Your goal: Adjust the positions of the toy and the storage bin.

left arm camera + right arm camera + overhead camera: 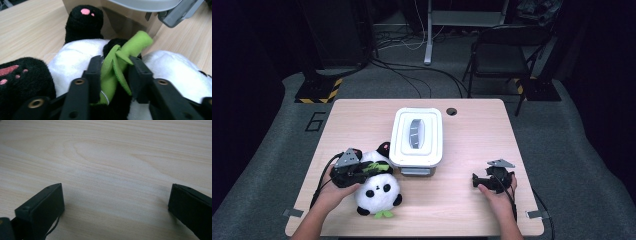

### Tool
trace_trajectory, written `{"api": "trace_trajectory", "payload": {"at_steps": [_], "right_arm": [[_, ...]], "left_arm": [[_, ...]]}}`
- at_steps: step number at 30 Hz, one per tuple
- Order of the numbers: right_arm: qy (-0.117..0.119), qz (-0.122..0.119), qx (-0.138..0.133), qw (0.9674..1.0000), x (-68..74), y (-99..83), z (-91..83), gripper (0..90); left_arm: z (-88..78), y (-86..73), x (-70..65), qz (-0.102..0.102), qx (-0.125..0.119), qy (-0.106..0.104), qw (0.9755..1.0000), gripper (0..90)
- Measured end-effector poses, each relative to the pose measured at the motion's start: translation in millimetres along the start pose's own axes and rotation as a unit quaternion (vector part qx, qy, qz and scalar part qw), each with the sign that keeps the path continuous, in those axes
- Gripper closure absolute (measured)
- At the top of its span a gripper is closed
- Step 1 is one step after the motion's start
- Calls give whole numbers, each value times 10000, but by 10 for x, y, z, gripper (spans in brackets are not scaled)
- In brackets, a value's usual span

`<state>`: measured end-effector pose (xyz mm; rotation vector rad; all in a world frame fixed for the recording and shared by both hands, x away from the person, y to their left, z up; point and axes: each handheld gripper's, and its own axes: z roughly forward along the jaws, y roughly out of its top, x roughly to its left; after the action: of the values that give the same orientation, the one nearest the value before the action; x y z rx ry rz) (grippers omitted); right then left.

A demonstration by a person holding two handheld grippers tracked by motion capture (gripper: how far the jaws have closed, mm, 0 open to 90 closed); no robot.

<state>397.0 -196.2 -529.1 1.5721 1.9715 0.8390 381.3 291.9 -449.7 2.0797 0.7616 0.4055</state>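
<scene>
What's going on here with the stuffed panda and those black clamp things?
A person at a light wooden table holds a two-jaw gripper in each hand. The left gripper has its black jaws closed on the green fabric bamboo sprig on a black-and-white plush panda, which lies beside a white lidded plastic box. The right gripper rests open over bare wood, holding nothing.

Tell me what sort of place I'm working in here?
Probably a lab or recording studio, not a home: a lone wooden table on grey carpet with dark surroundings, loose cables across the floor, hazard-striped stand bases, and a folding chair behind.
</scene>
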Motion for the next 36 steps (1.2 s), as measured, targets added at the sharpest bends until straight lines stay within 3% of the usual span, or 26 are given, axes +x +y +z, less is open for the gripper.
{"api": "trace_trajectory", "payload": {"at_steps": [4, 10, 21, 22, 24, 36], "right_arm": [[2, -2, 0, 10000, 0, 0, 0, 0], [4, -3, 0, 10000, 0, 0, 0, 0], [5, -5, 2, 10000, 1, 1, 0, 0], [6, -7, 1, 10000, 0, 1, 0, 0], [6, -8, 0, 10000, 0, 1, 0, 0], [6, -10, 0, 10000, 0, 1, 0, 0]], "left_arm": [[-48, 20, -3, -95, -182, 5, 9998, 760], [-125, 28, 49, -288, -421, 10, 9987, 795], [-238, 26, 187, -423, -501, 209, 9976, 813], [-264, 22, 203, -449, -612, 218, 9969, 881], [-312, 34, 248, -511, -671, 255, 9961, 889], [-315, 2, 306, -599, -547, 393, 9959, 874]]}}
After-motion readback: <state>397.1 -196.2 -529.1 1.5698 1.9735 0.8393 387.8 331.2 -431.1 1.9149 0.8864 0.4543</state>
